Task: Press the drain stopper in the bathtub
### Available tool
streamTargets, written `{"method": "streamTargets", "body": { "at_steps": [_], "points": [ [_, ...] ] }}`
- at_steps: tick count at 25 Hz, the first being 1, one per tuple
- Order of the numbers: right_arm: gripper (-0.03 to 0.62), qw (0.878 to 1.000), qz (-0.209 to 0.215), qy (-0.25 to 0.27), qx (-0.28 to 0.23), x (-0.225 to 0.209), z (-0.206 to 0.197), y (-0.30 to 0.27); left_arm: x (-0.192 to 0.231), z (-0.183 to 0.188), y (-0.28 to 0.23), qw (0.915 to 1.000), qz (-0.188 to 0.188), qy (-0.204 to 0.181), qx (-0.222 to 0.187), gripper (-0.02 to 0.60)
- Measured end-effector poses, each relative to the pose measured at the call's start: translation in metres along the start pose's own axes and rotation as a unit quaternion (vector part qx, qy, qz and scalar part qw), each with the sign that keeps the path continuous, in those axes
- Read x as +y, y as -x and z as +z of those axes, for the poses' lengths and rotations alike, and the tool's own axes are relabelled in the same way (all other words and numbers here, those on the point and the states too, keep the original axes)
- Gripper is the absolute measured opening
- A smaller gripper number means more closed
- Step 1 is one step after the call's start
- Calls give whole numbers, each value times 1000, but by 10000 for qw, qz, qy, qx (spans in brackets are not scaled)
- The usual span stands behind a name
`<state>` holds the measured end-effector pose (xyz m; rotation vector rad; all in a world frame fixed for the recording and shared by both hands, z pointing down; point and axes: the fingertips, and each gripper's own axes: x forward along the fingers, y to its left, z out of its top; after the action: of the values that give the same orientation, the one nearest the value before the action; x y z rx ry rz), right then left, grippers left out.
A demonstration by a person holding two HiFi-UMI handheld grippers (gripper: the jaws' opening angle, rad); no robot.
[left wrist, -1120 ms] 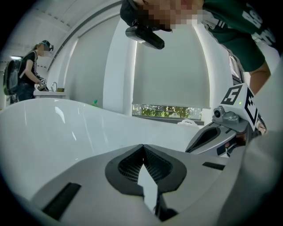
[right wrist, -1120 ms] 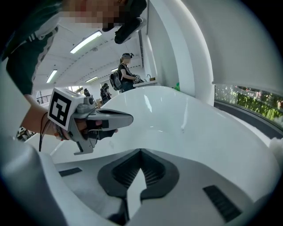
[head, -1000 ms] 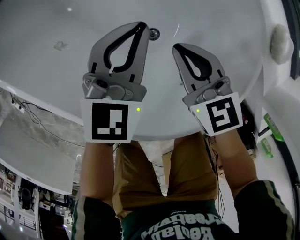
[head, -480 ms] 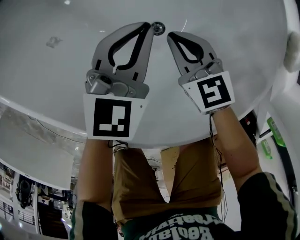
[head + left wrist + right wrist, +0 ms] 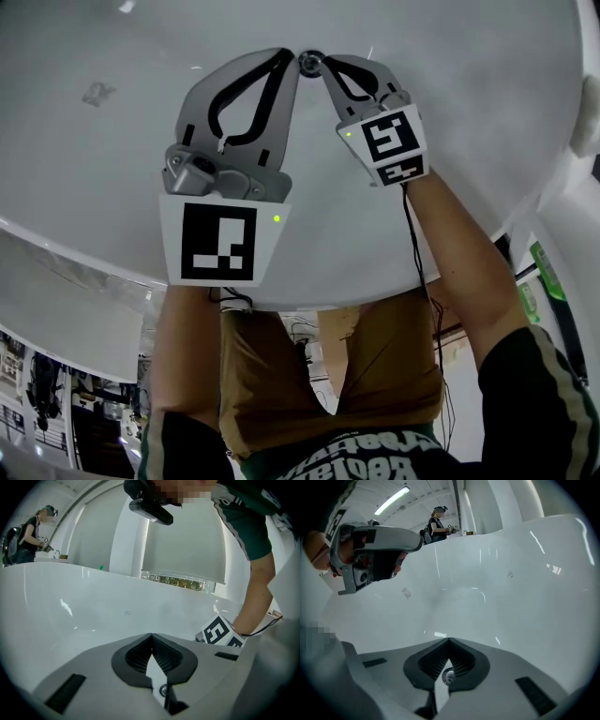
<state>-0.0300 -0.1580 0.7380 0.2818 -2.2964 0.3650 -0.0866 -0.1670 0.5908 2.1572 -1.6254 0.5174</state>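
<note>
- Right gripper (image 5: 322, 66), grey plastic with two jaws and a black-and-white marker cube: over the last second it has swung up and leftward across the floor of the glossy white bathtub (image 5: 469, 122). Its tips are now right at the small round dark metal drain stopper (image 5: 308, 62); a second ago they were well short of it and off to its right.
- Left gripper (image 5: 289, 56), same build: it has barely shifted. Its tips lie just beside the stopper on the left.
- The stopper sits on the tub floor at the top centre of the head view, framed between the two sets of tips.
- Right jaws: closed tip to tip, ribbed pads meeting, nothing between them. This suits pushing with a blunt point.
- Left jaws: likewise closed and empty.
- Contact: cannot confirm. The head view shows the right tip overlapping the stopper's edge, but the right gripper view shows only bare tub wall past the jaws.
- Judgement: the approach looks complete and the press itself seems still to come. It calls for a straight downward push, centred on the cap so the tip does not skid.
</note>
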Motion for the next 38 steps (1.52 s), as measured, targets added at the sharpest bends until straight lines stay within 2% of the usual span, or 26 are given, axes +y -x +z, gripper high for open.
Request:
{"method": "streamTargets", "body": {
  "at_steps": [9,19,27,38],
  "points": [
    [6,9995,10,-53,299,-11,-31,-32,0,-5,-22,9999,-93,-38,-67,8],
    [6,9972,49,-169,730,-17,-77,-66,4,-44,-42,9995,-96,-13,296,8],
    [6,9949,78,-213,983,-17,-108,-70,-4,-60,-45,9986,-85,14,514,8],
    [8,9920,208,-211,1229,-4,-122,-92,-9,-88,-49,9962,-76,-147,850,8]
  ]
}}
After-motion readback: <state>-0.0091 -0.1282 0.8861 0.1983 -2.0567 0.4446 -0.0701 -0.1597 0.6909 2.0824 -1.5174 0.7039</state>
